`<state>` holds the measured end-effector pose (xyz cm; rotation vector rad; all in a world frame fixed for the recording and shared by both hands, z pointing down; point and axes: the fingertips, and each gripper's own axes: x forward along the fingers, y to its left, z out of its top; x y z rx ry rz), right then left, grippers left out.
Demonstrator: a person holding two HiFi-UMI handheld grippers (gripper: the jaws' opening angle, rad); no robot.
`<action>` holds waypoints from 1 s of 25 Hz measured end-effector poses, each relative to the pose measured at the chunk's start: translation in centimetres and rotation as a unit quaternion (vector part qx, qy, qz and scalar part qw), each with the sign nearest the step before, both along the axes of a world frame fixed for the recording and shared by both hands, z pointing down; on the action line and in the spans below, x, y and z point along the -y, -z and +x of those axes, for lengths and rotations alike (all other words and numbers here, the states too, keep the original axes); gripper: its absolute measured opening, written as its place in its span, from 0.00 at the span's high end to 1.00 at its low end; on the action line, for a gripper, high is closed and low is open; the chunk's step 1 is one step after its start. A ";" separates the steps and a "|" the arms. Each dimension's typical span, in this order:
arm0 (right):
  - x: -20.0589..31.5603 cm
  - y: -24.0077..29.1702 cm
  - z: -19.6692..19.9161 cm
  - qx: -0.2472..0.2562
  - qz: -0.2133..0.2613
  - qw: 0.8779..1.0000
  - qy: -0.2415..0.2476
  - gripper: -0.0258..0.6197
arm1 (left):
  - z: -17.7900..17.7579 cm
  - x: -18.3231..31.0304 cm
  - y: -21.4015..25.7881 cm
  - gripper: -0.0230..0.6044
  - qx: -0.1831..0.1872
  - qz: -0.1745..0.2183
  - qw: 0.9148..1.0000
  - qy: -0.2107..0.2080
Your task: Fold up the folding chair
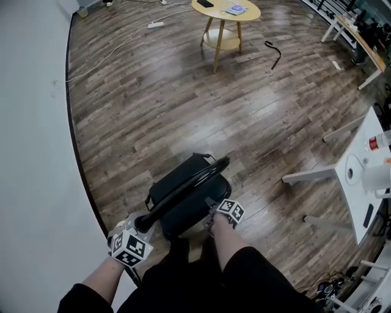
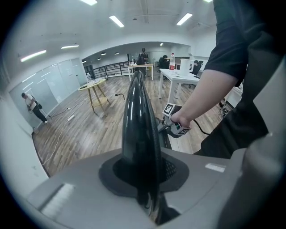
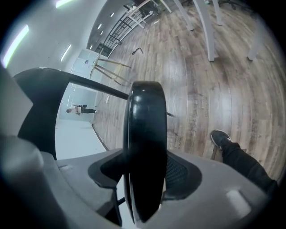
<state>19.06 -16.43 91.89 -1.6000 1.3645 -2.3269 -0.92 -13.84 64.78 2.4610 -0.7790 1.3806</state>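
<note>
Black sleeves (image 2: pixel 232 40); black trousers (image 3: pixel 250 167); 2 grey grippers (image 1: pixel 142 226) (image 1: pixel 212 205) (checkered marker cubes (image 1: pixel 130 247))

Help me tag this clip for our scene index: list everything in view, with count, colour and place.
folding chair: one, black, on the floor at the person's feet
round table: one, light wood, far across the floor
desk: one, white, right edge
bottle: one, red-labelled, on the desk
power strip: one, white, floor by the far wall
cord: one, black, floor right of the round table
bystanders: two, one light-topped, one dark, far off
shoe: one, black, on the floor
left gripper: one, grey, fingers shut on the folding chair's tube
right gripper: one, grey, fingers shut on the folding chair's frame
</note>
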 end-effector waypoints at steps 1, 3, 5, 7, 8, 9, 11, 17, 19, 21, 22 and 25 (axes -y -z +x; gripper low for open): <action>0.1 0.2 -0.1 -0.001 -0.002 1.000 -0.001 0.61 | 0.1 -0.2 0.0 0.86 0.001 0.000 1.000 -0.004; 0.2 0.5 -0.3 -0.002 -0.008 1.000 -0.001 0.61 | 0.3 -0.5 0.0 0.86 0.002 0.001 1.000 -0.012; 0.4 0.9 -0.6 0.000 -0.013 1.000 -0.001 0.61 | 0.3 -0.7 0.1 0.86 0.002 0.002 1.000 -0.015; 0.5 1.4 -0.8 0.000 -0.015 1.000 -0.001 0.61 | 0.2 -0.7 0.3 0.86 0.002 0.002 1.000 -0.014; 0.6 1.6 -0.8 -0.002 -0.015 1.000 -0.001 0.61 | 0.2 -0.7 0.4 0.86 0.002 0.001 1.000 -0.013; 0.6 1.7 -0.8 -0.003 -0.016 1.000 0.000 0.61 | 0.2 -0.5 0.5 0.87 0.002 0.000 1.000 -0.012; 0.7 2.1 -0.7 -0.008 -0.017 1.000 0.003 0.61 | 0.2 -0.3 0.7 0.87 0.001 -0.001 1.000 -0.011; 0.9 3.3 0.0 -0.023 -0.020 0.999 0.012 0.62 | 1.2 -1.1 1.3 0.86 0.004 -0.007 1.000 -0.023; 1.1 3.8 0.0 -0.025 -0.021 0.999 0.012 0.62 | 1.8 -1.6 1.5 0.86 0.002 -0.008 1.000 -0.026; 1.1 4.4 0.0 -0.024 -0.026 0.999 0.009 0.62 | 2.4 -2.1 1.6 0.85 0.002 -0.010 0.999 -0.031; 1.1 4.8 -0.1 -0.023 -0.029 0.999 0.007 0.62 | 2.6 -2.4 1.7 0.85 0.002 -0.011 0.999 -0.034; 0.6 5.4 0.0 -0.018 -0.036 0.999 0.000 0.63 | 3.2 -3.1 2.1 0.85 0.000 -0.015 0.999 -0.039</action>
